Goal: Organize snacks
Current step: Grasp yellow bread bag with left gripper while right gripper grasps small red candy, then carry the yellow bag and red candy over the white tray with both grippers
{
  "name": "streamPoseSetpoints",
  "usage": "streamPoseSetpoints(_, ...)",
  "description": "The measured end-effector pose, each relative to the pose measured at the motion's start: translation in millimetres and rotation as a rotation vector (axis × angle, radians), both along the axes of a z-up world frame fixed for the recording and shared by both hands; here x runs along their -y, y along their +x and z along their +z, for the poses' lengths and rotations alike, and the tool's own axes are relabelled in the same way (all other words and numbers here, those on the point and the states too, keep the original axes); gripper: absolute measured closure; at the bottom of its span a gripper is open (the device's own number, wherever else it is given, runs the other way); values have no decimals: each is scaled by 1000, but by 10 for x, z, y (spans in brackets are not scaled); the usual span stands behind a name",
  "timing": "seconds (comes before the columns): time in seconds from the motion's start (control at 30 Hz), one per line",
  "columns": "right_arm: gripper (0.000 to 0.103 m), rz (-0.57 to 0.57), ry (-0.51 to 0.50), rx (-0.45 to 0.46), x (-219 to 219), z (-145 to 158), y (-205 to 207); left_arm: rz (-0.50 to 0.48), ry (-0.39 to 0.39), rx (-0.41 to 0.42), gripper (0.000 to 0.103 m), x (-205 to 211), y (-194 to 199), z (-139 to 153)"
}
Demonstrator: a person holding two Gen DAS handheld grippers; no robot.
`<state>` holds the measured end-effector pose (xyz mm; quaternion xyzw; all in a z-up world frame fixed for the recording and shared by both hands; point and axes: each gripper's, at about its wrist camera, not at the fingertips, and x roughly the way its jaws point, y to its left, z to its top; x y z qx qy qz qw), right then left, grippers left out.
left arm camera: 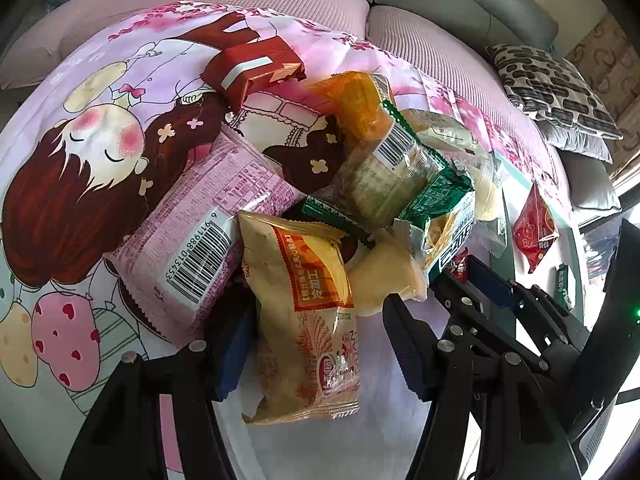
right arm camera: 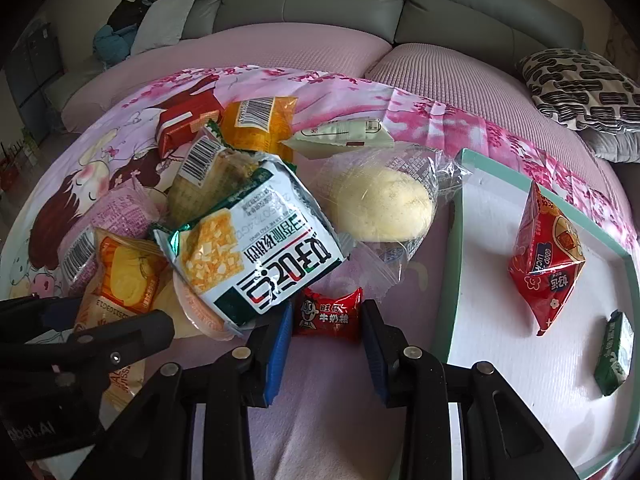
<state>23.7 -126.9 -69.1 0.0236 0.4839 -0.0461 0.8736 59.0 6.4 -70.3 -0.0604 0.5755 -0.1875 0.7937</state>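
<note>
Right fingers (right arm camera: 326, 320) pinched on red milk candy (right arm camera: 327, 314); left fingers (left arm camera: 316, 328) straddling beige pastry packet (left arm camera: 304, 320), contact unclear. Teal-rimmed tray (right arm camera: 460, 216) holding red "GOOD LUCK" pouch (right arm camera: 546, 258) and small green packet (right arm camera: 614, 354). Snack pile (right arm camera: 224, 208) beside tray on cartoon cloth (left arm camera: 80, 168).

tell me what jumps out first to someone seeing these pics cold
A jumbled heap of snack packets on a pink cartoon bedsheet, topped by a green-and-white cracker bag. To its right, a white tray holds a red pyramid packet. The right gripper brackets a small red candy.
</note>
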Motion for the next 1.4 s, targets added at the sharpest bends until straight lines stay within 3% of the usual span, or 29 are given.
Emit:
streamPoseSetpoints(0.2, 72, -16, 50, 9, 73, 23, -17, 26, -7, 22, 56, -93, -8, 46)
streamPoseSetpoints(0.47, 75, -42, 128, 23, 178, 60, -73, 29, -17, 36, 63, -149, -28, 84)
streamPoseSetpoints(0.9, 75, -82, 180, 120, 321, 393, -315, 24, -38, 118, 66, -212, -122, 329)
streamPoseSetpoints(1.4, 75, -138, 192, 195, 504, 684, -479, 61, -2, 287, 66, -166, -219, 816)
